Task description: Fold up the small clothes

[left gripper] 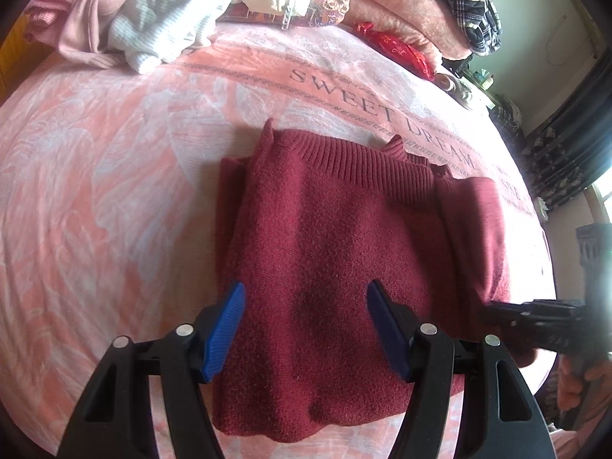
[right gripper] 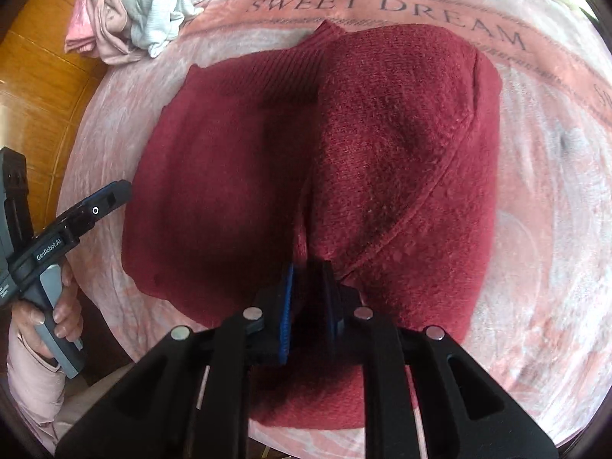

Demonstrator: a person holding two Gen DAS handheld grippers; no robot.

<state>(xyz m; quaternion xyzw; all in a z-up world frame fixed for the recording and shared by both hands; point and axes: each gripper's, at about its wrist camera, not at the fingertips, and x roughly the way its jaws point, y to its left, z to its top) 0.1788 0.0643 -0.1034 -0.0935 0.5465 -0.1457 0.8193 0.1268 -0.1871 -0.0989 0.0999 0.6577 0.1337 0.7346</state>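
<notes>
- The dark red knitted sweater [left gripper: 344,252] lies on a pink blanket printed "SWEET DREAM" [left gripper: 126,176], directly ahead of and under both tools, its ribbed collar [left gripper: 359,160] at the far edge.
- The left gripper [left gripper: 304,329] hovers with its blue pads [left gripper: 225,329] spread wide; nothing is between them, and the near part of the sweater sits below the gap.
- The right gripper [right gripper: 308,306] has its jaws pinched narrow on a gathered fold of the sweater [right gripper: 382,145], the side panel lifted and draped toward the middle.
- Risk: the pinch takes only a small bunch of thick knit; if it slips, the panel would likely drop back short of the centre and lie bunched.
- Risk: with the left gripper not pressing anything down, pulling the fold across could drag the whole sweater over the blanket and skew the edges already laid.
- Risk: a pile of pale clothes [left gripper: 145,11] lies well beyond the collar, so it seems no obstacle.
- The person's hand [right gripper: 63,306] on the left tool's handle shows at the left edge of the right wrist view.
</notes>
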